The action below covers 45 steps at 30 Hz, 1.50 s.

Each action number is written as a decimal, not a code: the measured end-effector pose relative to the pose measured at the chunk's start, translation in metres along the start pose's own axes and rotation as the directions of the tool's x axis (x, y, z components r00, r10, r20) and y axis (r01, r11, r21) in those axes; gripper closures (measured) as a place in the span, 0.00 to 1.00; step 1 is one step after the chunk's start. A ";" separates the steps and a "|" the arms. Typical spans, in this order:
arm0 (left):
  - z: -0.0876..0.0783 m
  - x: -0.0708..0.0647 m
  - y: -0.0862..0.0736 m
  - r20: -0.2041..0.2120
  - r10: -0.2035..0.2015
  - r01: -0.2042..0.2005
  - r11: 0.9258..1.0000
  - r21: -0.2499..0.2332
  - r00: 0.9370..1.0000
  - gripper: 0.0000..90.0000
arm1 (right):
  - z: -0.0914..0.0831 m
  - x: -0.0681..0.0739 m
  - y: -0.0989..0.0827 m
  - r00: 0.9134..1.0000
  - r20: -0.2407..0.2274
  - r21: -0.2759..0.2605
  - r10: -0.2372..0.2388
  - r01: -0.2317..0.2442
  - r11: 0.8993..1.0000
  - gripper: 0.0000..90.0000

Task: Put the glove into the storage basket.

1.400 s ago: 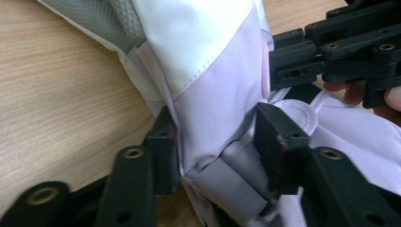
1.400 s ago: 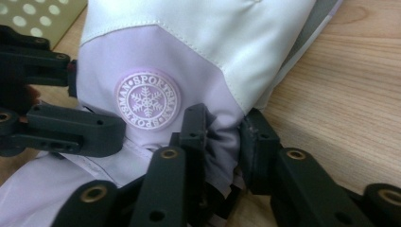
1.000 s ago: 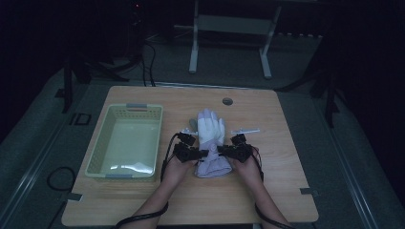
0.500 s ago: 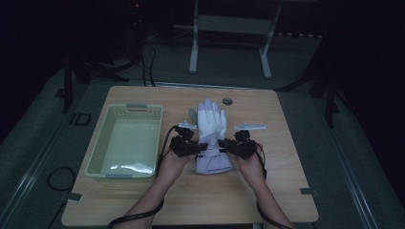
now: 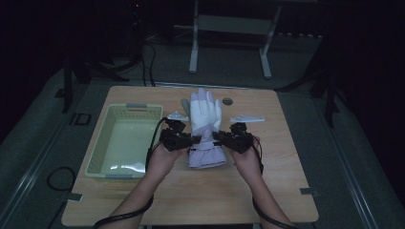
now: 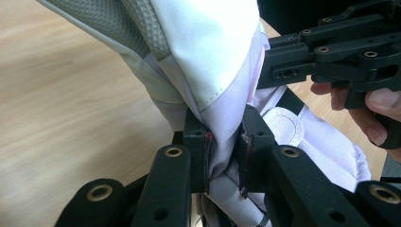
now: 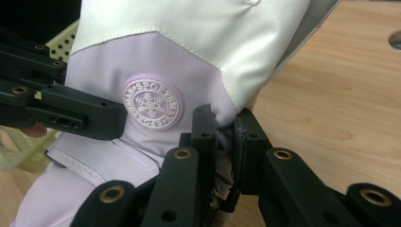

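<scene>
Your padded white-and-lilac fabric ski glove [image 5: 205,126] lies at the wooden desk's [image 5: 286,186] centre, cuff toward six o'clock. Left gripper [image 6: 226,144] and right gripper [image 7: 224,137] each pinch its wrist edges, at nine and three o'clock. It looks soft, light and floppy; grip seams, not padding.

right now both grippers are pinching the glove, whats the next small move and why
Probably lift together and carry left toward the basket. Left gripper and right gripper each have jaws shut on the glove at its wrist sides, and it lies flat on the table beside the basket.
</scene>
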<state>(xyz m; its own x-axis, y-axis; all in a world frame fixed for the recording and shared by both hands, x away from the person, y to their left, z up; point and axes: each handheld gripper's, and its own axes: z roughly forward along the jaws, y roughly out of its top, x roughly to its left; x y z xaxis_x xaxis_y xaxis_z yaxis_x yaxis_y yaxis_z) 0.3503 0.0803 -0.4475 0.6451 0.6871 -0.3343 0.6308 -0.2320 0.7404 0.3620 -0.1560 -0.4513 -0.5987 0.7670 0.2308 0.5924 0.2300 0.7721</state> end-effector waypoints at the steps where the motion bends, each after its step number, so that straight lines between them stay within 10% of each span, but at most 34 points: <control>1: -0.004 0.001 0.001 -0.002 0.001 -0.001 1.000 -0.002 1.000 0.86 | 0.000 0.003 0.003 1.000 -0.001 -0.002 -0.007 0.007 1.000 0.90; 45: -0.137 0.067 -0.028 -0.158 -0.040 0.035 0.999 -0.031 0.987 0.86 | 0.077 0.124 0.063 0.988 -0.115 0.023 -0.106 0.109 0.994 0.90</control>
<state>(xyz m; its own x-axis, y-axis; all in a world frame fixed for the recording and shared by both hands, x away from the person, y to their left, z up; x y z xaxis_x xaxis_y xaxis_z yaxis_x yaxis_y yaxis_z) 0.3168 0.2274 -0.4103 0.5430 0.7962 -0.2670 0.6395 -0.1860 0.7460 0.3664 -0.0003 -0.4195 -0.7159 0.6643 0.2146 0.5359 0.3259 0.7789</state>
